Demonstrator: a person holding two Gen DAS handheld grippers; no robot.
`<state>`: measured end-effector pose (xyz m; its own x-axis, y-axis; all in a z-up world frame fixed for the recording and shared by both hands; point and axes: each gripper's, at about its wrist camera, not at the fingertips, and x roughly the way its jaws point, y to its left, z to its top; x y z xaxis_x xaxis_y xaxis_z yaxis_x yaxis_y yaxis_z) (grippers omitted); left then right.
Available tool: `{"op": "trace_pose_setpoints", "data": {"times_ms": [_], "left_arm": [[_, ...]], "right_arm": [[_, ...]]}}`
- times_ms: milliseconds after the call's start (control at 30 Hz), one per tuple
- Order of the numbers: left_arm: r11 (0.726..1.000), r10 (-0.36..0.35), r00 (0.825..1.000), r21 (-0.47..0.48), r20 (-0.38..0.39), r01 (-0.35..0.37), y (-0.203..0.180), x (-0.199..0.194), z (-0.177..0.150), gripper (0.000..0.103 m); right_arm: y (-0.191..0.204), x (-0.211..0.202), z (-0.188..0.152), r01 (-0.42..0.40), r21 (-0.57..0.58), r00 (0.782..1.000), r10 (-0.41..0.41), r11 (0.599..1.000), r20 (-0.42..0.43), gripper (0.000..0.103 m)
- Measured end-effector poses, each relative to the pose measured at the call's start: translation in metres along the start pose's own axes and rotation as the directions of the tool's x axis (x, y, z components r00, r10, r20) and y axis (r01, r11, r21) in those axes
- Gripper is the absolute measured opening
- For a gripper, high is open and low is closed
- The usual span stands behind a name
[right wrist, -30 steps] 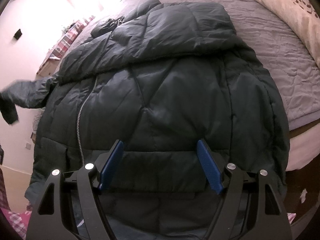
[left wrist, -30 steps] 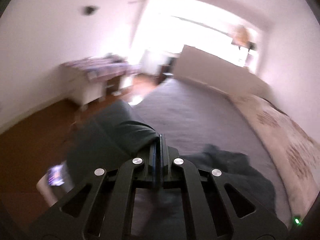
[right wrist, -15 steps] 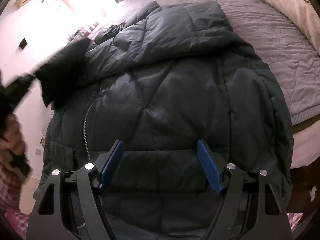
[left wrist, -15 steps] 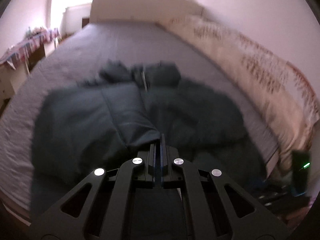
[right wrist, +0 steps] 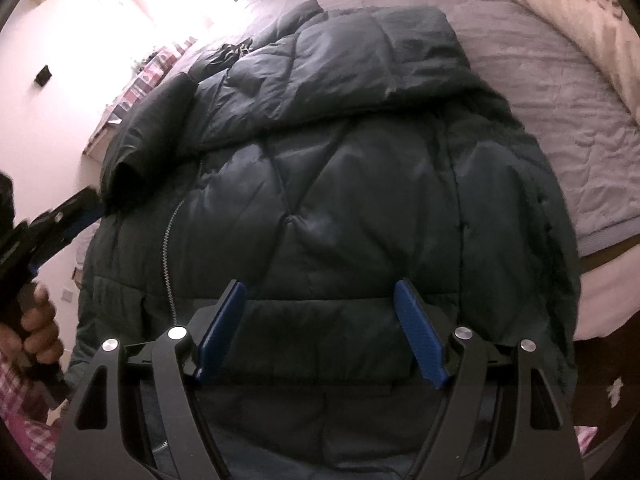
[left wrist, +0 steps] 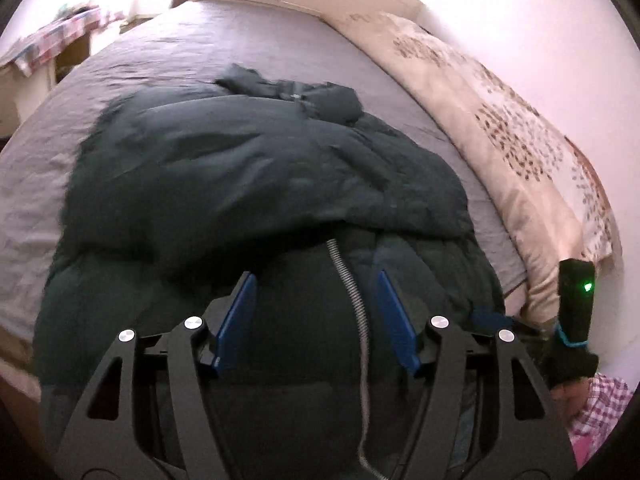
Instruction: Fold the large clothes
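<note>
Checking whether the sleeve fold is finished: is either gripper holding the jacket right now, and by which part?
Nothing is held. The left gripper has just opened over the zipper; the right gripper stands open above the dark puffer jacket.

A dark quilted jacket (right wrist: 340, 200) lies spread on a grey bedspread (right wrist: 560, 92), its zipper (right wrist: 170, 248) running down at about eight o'clock. The right gripper (right wrist: 320, 332) hangs over the hem at six o'clock, blue pads wide apart with nothing clamped. At nine o'clock the left gripper (right wrist: 60, 220), held by a hand (right wrist: 34, 332), sits just beside the folded-in sleeve (right wrist: 148, 140).
</note>
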<state>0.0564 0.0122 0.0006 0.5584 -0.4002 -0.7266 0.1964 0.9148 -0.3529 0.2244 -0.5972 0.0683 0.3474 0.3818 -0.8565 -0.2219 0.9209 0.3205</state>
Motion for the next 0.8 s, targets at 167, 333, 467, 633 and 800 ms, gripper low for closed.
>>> {"op": "trace_pose_setpoints", "data": {"times_ms": [167, 333, 467, 633, 800], "left_arm": [[0.983, 0.163, 0.985, -0.092, 0.06, -0.157, 0.025, -0.021, -0.021, 0.062], [0.962, 0.231, 0.969, -0.171, 0.082, -0.215, 0.043, -0.033, -0.027, 0.062], [0.957, 0.263, 0.961, -0.152, 0.089, -0.248, 0.044, -0.039, -0.032, 0.063], [0.956, 0.266, 0.957, -0.157, 0.112, -0.248, 0.05, -0.05, -0.035, 0.063], [0.956, 0.264, 0.956, -0.166, 0.127, -0.241, 0.055, -0.055, -0.038, 0.062]], "right_arm": [[0.039, -0.018, 0.018, -0.046, -0.11, 0.997, 0.052, 0.993, 0.053, 0.075], [0.107, -0.012, 0.038, -0.08, -0.303, 0.994, 0.098, 0.95, 0.045, 0.075], [0.171, 0.004, 0.057, -0.1, -0.433, 0.991, 0.128, 0.896, 0.035, 0.075], [0.227, 0.03, 0.072, -0.064, -0.538, 0.994, 0.101, 0.841, 0.04, 0.079], [0.274, 0.072, 0.078, -0.017, -0.617, 0.999, 0.036, 0.786, 0.018, 0.083]]}}
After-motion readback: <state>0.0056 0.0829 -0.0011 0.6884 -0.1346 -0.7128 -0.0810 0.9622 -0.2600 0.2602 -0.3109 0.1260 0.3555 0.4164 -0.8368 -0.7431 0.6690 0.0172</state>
